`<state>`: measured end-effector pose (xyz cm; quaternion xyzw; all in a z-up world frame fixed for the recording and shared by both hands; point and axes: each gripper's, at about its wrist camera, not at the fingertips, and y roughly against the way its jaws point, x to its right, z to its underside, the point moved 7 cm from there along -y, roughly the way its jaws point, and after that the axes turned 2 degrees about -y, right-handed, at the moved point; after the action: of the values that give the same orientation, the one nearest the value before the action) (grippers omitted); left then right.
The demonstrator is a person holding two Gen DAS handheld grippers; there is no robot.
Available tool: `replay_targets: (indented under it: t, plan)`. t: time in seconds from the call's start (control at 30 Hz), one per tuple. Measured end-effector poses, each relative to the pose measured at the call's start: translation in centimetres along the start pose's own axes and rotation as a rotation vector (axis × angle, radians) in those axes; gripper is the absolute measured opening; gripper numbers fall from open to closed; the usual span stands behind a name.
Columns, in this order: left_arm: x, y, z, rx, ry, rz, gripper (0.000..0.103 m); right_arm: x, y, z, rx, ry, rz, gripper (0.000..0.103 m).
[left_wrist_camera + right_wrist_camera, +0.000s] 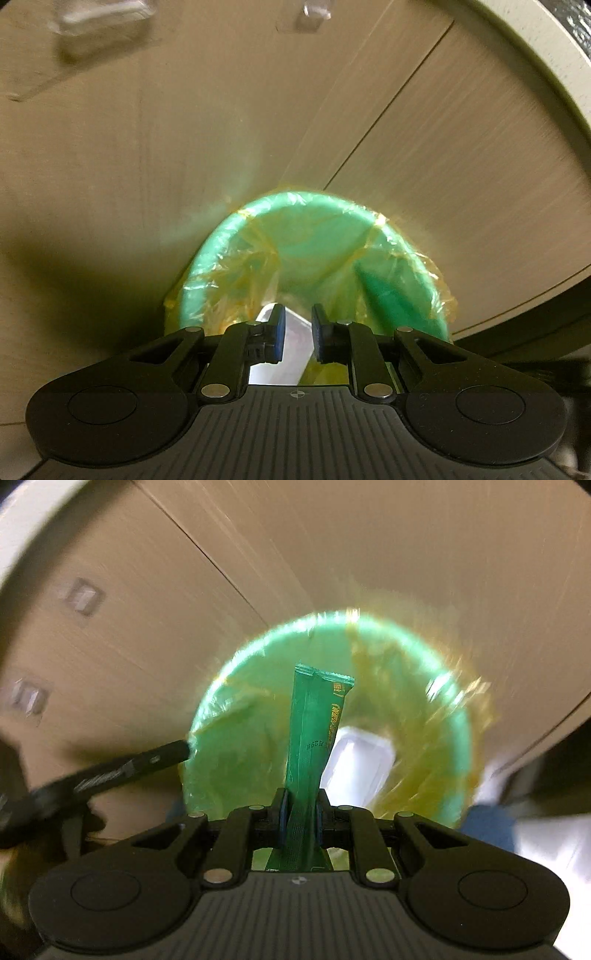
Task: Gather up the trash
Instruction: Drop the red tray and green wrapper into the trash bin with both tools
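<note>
The right gripper's (300,812) fingers (282,812) are clamped on a long green sachet (316,734), which stands up from between the pads over the mouth of a green bin (236,701) lined with a yellowish clear bag (417,686). The left gripper's (298,332) fingers (279,334) stand slightly apart with nothing pressed between their blue pads; behind the gap, a white wrapper (284,354) lies down inside the same bin (236,236), and it also shows pale at the bottom of the bin in the right wrist view. The bin stands on a wood-grain floor (147,147). A dark part of the left gripper reaches the bin's rim in the right wrist view.
</note>
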<state>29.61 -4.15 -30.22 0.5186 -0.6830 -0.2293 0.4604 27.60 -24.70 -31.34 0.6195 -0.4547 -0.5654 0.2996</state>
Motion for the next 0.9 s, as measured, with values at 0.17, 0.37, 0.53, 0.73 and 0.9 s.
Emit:
replay_targets:
  t: [0.17,0.37,0.53,0.73,0.9]
  plan:
    - [-0.6,1.0,0.3,-0.001,-0.018,-0.031,0.018,0.6,-4.3,0.8,-0.091,-0.110,0.008,0.026]
    - [-0.9,1.0,1.3,-0.037,-0.046,-0.033,0.018,-0.1,-5.9,1.6,-0.082,-0.066,0.069,0.054]
    - [-0.4,1.2,1.5,-0.039,-0.059,-0.036,0.018,-0.7,-5.0,2.6,-0.063,-0.021,0.097,0.054]
    - [1.8,3.3,0.9,0.007,-0.125,-0.062,0.018,-0.8,-1.5,3.3,0.033,0.046,0.143,0.056]
    - [4.6,6.2,0.6,0.081,-0.203,-0.072,0.018,-1.1,2.4,3.4,0.168,0.132,0.244,0.066]
